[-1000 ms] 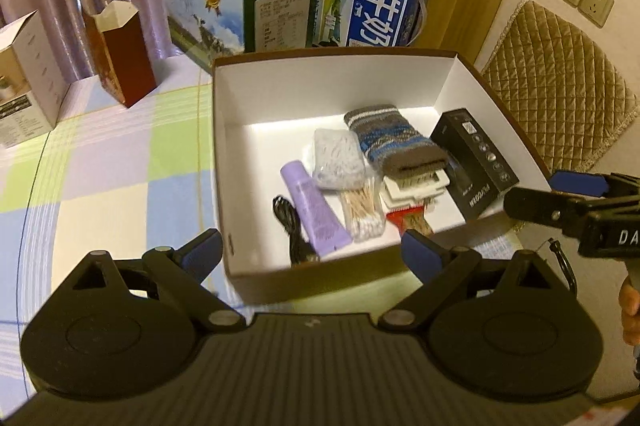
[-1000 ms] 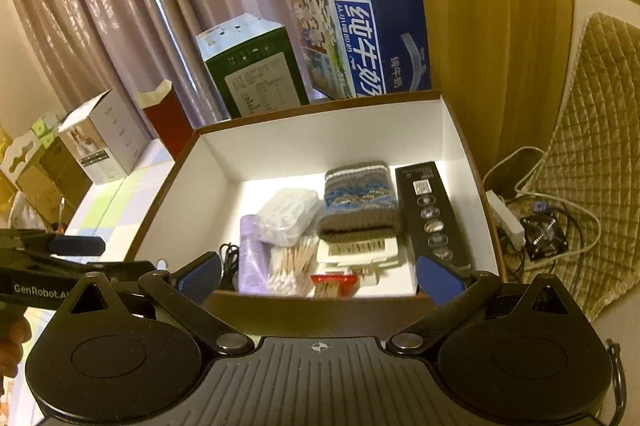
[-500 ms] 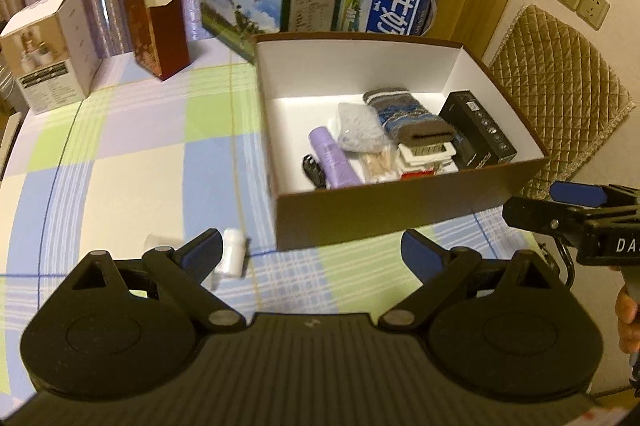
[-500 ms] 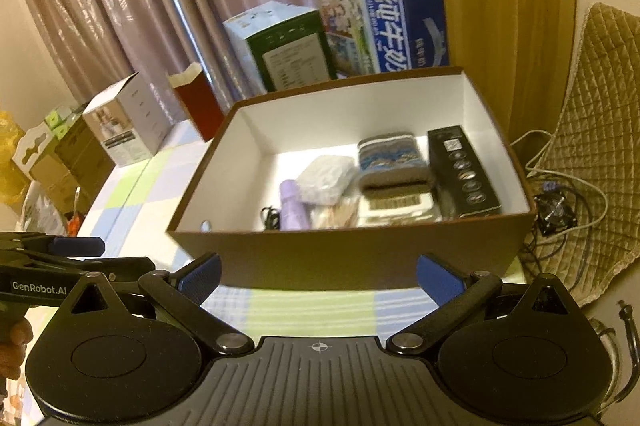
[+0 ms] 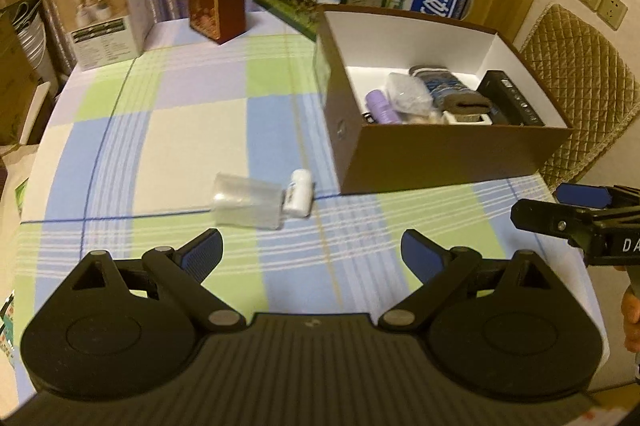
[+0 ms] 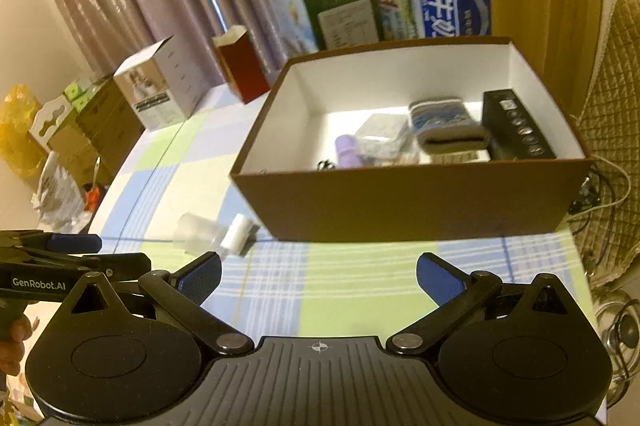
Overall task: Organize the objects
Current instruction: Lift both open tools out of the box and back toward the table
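A checked tablecloth (image 5: 192, 130) in green, blue and white covers the table. On its right side stands a brown cardboard box (image 5: 448, 154) with a white interior, holding a black carton (image 5: 510, 98), a rolled knitted cloth (image 5: 452, 92), a clear bag (image 5: 408, 94) and a purple tube (image 5: 382, 106). On the cloth just left of the box lies a clear bottle with a white cap (image 5: 260, 198), on its side. The left gripper (image 5: 312, 250) hovers above the cloth near the bottle, jaws wide apart and empty. The right gripper (image 6: 318, 272) faces the box, jaws likewise spread, holding nothing.
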A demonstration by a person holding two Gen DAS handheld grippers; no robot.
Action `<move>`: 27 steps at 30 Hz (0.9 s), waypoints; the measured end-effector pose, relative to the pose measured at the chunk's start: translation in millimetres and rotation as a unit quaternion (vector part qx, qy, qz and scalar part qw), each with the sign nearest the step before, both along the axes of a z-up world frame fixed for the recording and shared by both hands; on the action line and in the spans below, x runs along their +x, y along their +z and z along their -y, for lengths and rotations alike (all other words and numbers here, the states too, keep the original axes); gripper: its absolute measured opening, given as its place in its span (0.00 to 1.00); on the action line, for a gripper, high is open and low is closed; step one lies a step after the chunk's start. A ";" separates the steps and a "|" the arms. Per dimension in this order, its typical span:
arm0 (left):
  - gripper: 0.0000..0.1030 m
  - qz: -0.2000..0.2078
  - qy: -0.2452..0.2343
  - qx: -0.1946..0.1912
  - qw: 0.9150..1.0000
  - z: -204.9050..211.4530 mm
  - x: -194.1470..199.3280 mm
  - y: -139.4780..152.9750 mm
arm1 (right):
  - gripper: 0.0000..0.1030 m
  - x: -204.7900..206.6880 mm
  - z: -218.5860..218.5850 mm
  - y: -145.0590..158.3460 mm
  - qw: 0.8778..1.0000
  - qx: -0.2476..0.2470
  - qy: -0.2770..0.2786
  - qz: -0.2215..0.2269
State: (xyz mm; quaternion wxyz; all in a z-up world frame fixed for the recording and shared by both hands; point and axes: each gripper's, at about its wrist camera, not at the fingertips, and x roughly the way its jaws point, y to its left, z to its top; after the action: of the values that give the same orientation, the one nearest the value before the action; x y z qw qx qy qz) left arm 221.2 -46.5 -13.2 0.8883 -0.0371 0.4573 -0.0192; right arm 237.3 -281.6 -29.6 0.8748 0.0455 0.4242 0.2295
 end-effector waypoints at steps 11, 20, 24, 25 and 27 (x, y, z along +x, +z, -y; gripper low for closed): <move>0.91 -0.021 0.031 0.009 0.999 -40.0 -14.8 -13.2 | 0.98 -8.4 -42.8 -22.3 1.000 -0.008 0.020 -0.021; 0.91 -0.032 0.037 0.006 0.999 -60.9 -10.6 -24.4 | 0.98 -6.2 -68.0 -38.5 0.999 -0.009 0.015 -0.034; 0.91 -0.035 0.033 0.004 0.999 -66.6 -6.9 -29.7 | 0.98 -3.9 -75.1 -44.2 0.999 -0.007 0.009 -0.041; 0.91 -0.035 0.032 0.004 0.999 -67.8 -6.0 -30.7 | 0.98 -2.9 -76.8 -45.5 0.999 -0.007 0.008 -0.042; 0.91 -0.036 0.029 0.002 0.999 -70.0 -3.3 -33.3 | 0.98 -1.1 -79.8 -47.6 0.999 -0.008 0.005 -0.044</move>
State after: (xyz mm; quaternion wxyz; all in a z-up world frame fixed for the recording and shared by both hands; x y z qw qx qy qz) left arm 218.0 23.5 -46.6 0.8715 -0.0491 0.4878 0.0093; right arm 236.3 -201.8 -77.2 0.8547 0.0462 0.4640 0.2281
